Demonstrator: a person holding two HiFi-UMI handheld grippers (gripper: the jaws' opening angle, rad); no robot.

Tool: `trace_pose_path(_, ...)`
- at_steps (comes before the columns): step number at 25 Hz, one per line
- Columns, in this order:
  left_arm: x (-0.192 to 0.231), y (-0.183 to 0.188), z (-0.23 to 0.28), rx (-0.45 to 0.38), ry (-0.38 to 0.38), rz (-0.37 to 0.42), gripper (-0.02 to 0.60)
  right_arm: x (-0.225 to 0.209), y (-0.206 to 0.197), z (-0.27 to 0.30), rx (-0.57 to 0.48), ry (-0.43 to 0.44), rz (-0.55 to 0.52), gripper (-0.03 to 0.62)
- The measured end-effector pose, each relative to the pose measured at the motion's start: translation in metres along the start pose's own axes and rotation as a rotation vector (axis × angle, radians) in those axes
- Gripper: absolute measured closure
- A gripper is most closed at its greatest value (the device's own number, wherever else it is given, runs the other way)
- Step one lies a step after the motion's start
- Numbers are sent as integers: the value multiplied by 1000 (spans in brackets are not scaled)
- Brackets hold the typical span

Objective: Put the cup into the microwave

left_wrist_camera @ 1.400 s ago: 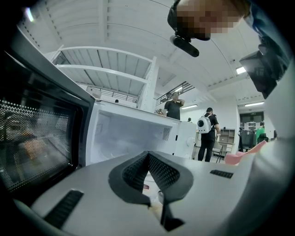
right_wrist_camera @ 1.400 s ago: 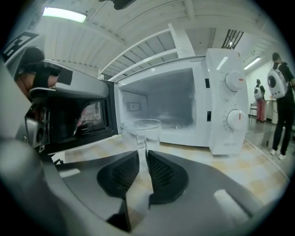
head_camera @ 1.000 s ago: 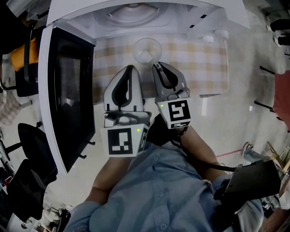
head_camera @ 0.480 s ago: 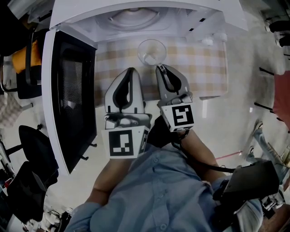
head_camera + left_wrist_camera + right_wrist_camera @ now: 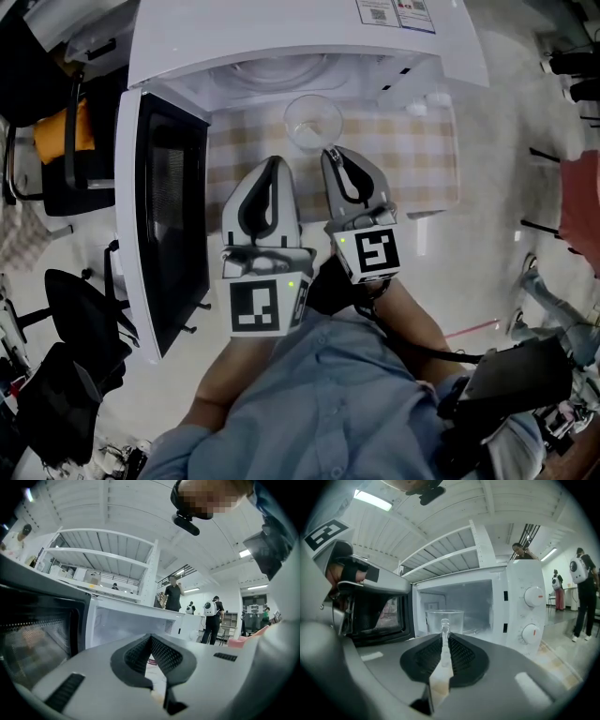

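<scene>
A clear glass cup [image 5: 313, 122] hangs in front of the white microwave [image 5: 309, 33], whose door [image 5: 173, 225] is swung open to the left. My right gripper [image 5: 329, 151] is shut on the cup's near wall. In the right gripper view the cup [image 5: 444, 619] stands upright between the pads, just before the open cavity [image 5: 459, 604]. My left gripper [image 5: 273, 161] is held beside the right one, left of the cup, shut with nothing in it. In the left gripper view its jaws [image 5: 150, 638] point at the cavity.
The microwave stands on a table with a checked cloth [image 5: 412, 155]. A glass turntable [image 5: 279, 67] lies inside the cavity. The control knobs [image 5: 533, 597] are to the right of the opening. Dark chairs [image 5: 66, 309] stand to the left. Several people [image 5: 213, 616] stand far behind.
Both grippers have risen a little side by side. The cup stays in the right gripper's grip and has come up with it.
</scene>
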State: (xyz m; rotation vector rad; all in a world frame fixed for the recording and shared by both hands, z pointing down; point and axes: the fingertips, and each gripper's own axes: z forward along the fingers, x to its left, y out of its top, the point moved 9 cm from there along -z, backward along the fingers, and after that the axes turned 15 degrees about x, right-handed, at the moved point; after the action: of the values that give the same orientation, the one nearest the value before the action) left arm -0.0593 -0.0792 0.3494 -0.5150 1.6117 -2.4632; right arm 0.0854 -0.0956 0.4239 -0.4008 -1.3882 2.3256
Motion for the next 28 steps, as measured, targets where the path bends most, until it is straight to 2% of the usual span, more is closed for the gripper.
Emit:
trace_pose_path(11, 12, 38, -1, -8, -1, -9, 575, 6, 44, 11, -10, 10, -5, 567)
trace_pose_path(28, 38, 52, 34, 19, -25, -24, 575, -4, 65, 56, -15, -21, 8, 566)
